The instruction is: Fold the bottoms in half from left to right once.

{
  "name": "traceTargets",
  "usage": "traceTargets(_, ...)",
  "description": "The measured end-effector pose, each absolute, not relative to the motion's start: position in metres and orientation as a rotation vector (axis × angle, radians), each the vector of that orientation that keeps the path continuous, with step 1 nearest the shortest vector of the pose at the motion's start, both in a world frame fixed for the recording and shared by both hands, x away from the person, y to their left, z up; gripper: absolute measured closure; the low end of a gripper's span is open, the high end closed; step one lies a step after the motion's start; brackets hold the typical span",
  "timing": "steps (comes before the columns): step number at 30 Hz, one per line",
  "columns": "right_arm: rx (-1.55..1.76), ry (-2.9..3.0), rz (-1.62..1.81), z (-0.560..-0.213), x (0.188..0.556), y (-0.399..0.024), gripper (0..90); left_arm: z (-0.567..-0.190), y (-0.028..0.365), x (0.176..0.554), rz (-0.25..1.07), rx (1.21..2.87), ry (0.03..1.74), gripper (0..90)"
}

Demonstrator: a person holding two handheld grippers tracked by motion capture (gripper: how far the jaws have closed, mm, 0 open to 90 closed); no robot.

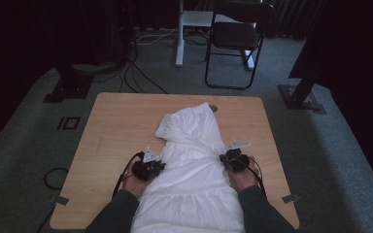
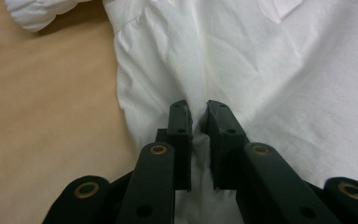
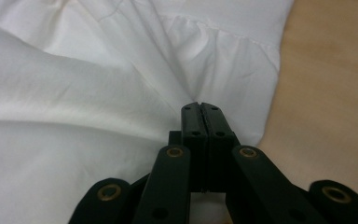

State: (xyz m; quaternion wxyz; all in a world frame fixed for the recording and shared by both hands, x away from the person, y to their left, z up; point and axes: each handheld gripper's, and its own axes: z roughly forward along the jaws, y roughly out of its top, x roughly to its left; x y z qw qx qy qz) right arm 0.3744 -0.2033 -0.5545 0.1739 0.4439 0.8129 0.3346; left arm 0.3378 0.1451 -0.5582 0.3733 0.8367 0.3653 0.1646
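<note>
A white garment (image 1: 194, 160) with gathered seams lies along the middle of the wooden table (image 1: 116, 126), its near end hanging over the front edge. My left gripper (image 1: 158, 166) sits at the garment's left side, and its jaws pinch a raised fold of the white cloth (image 2: 261, 60), which shows in the narrow gap at the left gripper (image 2: 199, 114). At the garment's right edge is my right gripper (image 1: 226, 159). The right gripper (image 3: 200, 109) has its jaws pressed together on the cloth (image 3: 74, 93) close to the hem, beside bare table (image 3: 331, 93).
Bare wood (image 2: 42, 116) lies to both sides of the garment. A small round mark (image 1: 213, 108) sits by the garment's far end. Beyond the table stand a black folding chair (image 1: 235, 36), a white post (image 1: 179, 34), floor cables (image 1: 141, 77) and two black stand bases (image 1: 68, 87) (image 1: 303, 97).
</note>
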Motion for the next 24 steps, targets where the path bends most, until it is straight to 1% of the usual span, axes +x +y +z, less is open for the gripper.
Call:
traceTargets(1,1.260,2.312,0.964,-0.555,0.367,-0.205,88.8,-0.560,0.146,0.327,0.430,2.138,0.922,81.0)
traceTargets(2,1.272,2.351,0.980,-0.554,0.355,-0.207,88.8,-0.560,0.146,0.324,0.432,2.140,0.917,80.8)
traceTargets(3,1.281,2.375,0.973,-0.553,0.352,-0.207,87.8,-0.560,0.146,0.323,0.435,2.141,0.918,80.6)
traceTargets(5,1.282,2.399,0.946,-0.547,0.351,-0.207,78.8,-0.560,0.146,0.324,0.435,2.143,0.917,79.7)
traceTargets(7,1.260,2.358,1.014,-0.538,0.356,-0.205,63.6,-0.560,0.146,0.325,0.428,2.135,0.919,77.6)
traceTargets(8,1.257,2.334,1.057,-0.533,0.359,-0.202,58.2,-0.561,0.145,0.325,0.426,2.132,0.919,76.8)
traceTargets(10,1.211,2.330,1.107,-0.523,0.368,-0.189,51.1,-0.561,0.145,0.325,0.428,2.131,0.914,74.8)
traceTargets(13,1.093,2.372,1.101,-0.518,0.383,-0.161,45.8,-0.561,0.146,0.325,0.422,2.128,0.910,73.7)
traceTargets(15,1.022,2.401,1.057,-0.520,0.391,-0.140,41.1,-0.561,0.146,0.325,0.408,2.126,0.908,72.6)
traceTargets(17,0.965,2.435,1.012,-0.525,0.398,-0.124,38.9,-0.561,0.147,0.325,0.395,2.120,0.912,71.1)
traceTargets(18,0.945,2.456,0.975,-0.529,0.402,-0.119,42.6,-0.562,0.148,0.325,0.390,2.118,0.911,70.9)
traceTargets(19,0.918,2.471,0.946,-0.532,0.405,-0.116,53.8,-0.561,0.148,0.325,0.384,2.118,0.910,70.5)
traceTargets(20,0.899,2.476,0.925,-0.533,0.408,-0.116,69.0,-0.561,0.148,0.325,0.381,2.120,0.909,70.2)
traceTargets(22,0.952,2.404,0.950,-0.525,0.410,-0.127,83.5,-0.561,0.149,0.325,0.366,2.117,0.911,70.0)
traceTargets(24,1.033,2.283,1.045,-0.506,0.410,-0.148,85.8,-0.561,0.149,0.325,0.363,2.114,0.912,70.0)
